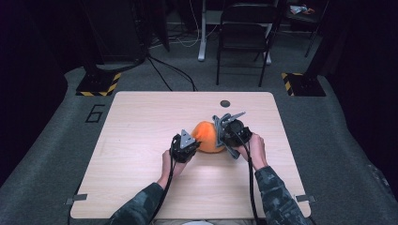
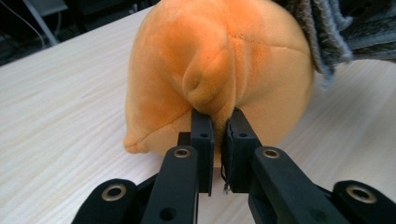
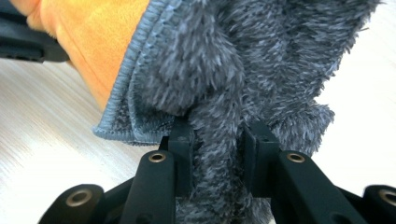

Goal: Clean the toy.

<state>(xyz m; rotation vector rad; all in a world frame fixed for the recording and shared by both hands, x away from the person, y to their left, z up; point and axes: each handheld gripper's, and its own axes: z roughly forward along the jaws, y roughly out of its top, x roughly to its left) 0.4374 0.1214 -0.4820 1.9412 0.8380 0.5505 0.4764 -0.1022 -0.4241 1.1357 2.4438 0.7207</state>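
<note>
Left claw (image 2: pixel 217 122) pinches seam fold of round orange plush toy (image 2: pixel 219 70) at centre of pale wooden desk (image 1: pixel 141 136); right claw (image 3: pixel 217 135) clamps fuzzy grey cloth (image 3: pixel 261 60) wrapped against toy. Step: peeling cloth off. Next: pull apart, steadily.

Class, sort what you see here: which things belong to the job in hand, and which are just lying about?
In the job:
- orange plush toy, pinched by the left gripper
- grey fuzzy cloth, clamped in the right gripper

Lying about:
- folding chair
- floor cables
- dark disc on the table
</note>
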